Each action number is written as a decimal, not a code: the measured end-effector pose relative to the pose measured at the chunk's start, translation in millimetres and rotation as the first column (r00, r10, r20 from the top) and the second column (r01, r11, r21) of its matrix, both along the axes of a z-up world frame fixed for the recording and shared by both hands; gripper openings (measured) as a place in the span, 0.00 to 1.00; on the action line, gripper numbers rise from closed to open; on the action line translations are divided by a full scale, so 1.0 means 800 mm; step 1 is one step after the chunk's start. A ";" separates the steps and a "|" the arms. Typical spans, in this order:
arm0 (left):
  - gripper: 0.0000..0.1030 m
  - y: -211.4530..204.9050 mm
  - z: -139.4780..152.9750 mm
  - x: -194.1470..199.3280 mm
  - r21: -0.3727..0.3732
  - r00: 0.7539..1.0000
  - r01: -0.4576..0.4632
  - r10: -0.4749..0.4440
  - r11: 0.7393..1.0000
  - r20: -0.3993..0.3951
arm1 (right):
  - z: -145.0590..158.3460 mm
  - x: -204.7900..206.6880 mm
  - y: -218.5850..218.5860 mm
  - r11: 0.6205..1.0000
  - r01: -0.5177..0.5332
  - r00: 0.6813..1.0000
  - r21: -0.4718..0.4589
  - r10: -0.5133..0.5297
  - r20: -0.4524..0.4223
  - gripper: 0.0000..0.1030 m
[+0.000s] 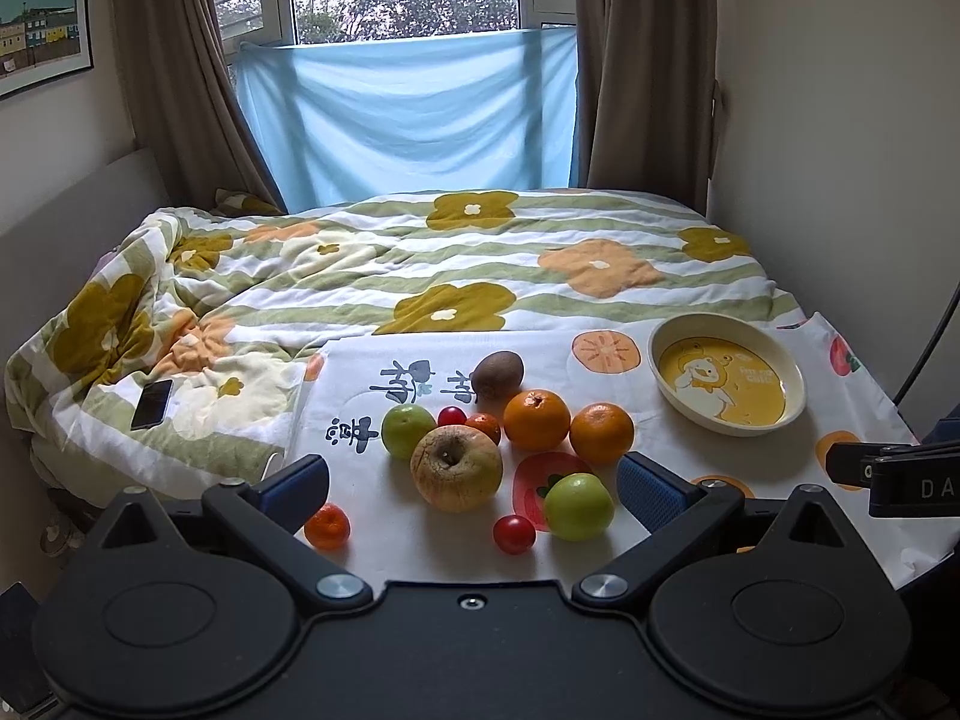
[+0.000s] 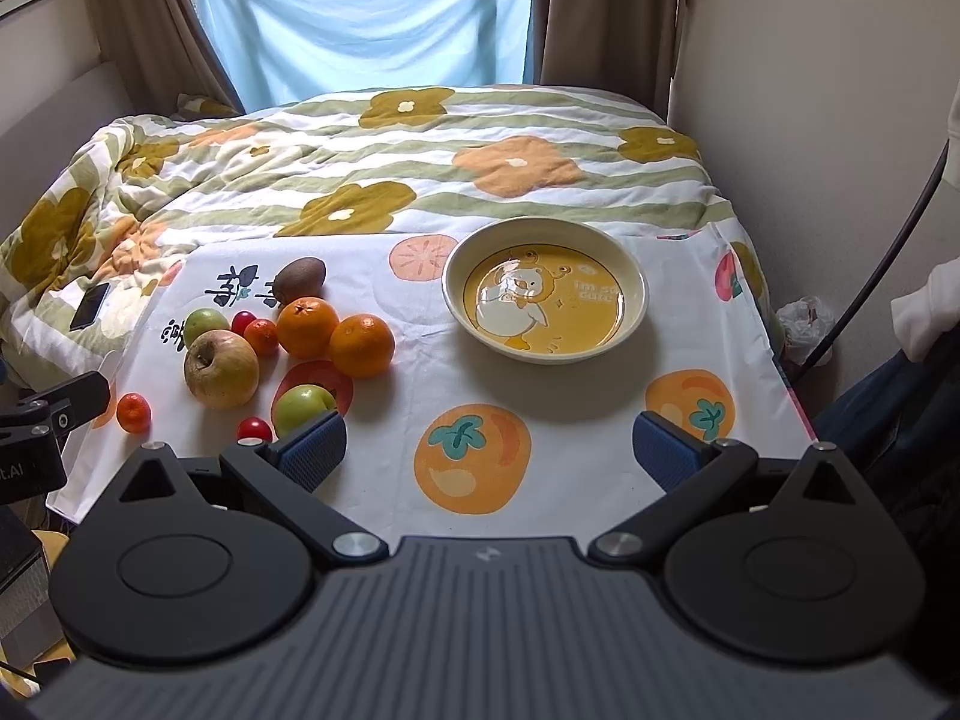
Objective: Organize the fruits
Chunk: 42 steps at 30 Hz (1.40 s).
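Fruit lies loose on a white fruit-print cloth [image 1: 420, 540] [image 2: 390, 432]: a wrinkled yellow apple [image 1: 456, 467] [image 2: 221, 368], two oranges [image 1: 536, 419] [image 1: 601, 433] [image 2: 307, 327] [image 2: 362, 344], two green apples [image 1: 408, 430] [image 1: 579, 506] [image 2: 303, 407], a kiwi [image 1: 497, 374] [image 2: 300, 279], small tangerines [image 1: 327, 526] [image 2: 133, 412] and cherry tomatoes [image 1: 514, 533] [image 2: 254, 428]. An empty yellow duck plate [image 1: 666, 333] [image 2: 636, 300] sits to the right. My left gripper [image 1: 474, 489] is open, its fingers flanking the near fruit. My right gripper [image 2: 489, 450] is open over bare cloth in front of the plate.
The cloth covers a table against a bed with a flowered quilt [image 1: 420, 252] [image 2: 390, 150]. A phone [image 1: 151, 403] [image 2: 90, 306] lies on the quilt at left. A wall and black cable [image 2: 870, 282] stand at right, with a white sleeve [image 2: 930, 312].
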<state>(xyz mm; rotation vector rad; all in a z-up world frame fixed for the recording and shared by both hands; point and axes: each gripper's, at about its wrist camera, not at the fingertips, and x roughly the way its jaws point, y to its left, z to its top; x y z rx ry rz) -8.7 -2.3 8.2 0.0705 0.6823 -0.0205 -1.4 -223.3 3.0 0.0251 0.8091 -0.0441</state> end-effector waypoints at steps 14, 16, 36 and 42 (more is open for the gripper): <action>1.00 -0.001 0.003 0.002 0.002 1.000 0.000 0.000 1.000 0.002 | 0.004 -0.003 0.004 1.000 -0.001 1.000 0.005 0.001 -0.003 1.00; 1.00 -0.001 0.003 0.001 0.002 1.000 0.000 0.000 1.000 0.002 | 0.004 -0.003 0.004 1.000 -0.001 1.000 0.005 0.001 -0.003 1.00; 1.00 0.000 0.009 0.013 0.012 1.000 0.003 -0.003 1.000 0.005 | 0.003 0.000 0.003 1.000 0.000 1.000 0.012 0.000 -0.006 1.00; 1.00 0.000 0.006 0.013 0.013 1.000 0.005 -0.005 1.000 0.005 | 0.003 0.002 0.002 1.000 -0.002 1.000 0.012 0.002 -0.004 1.00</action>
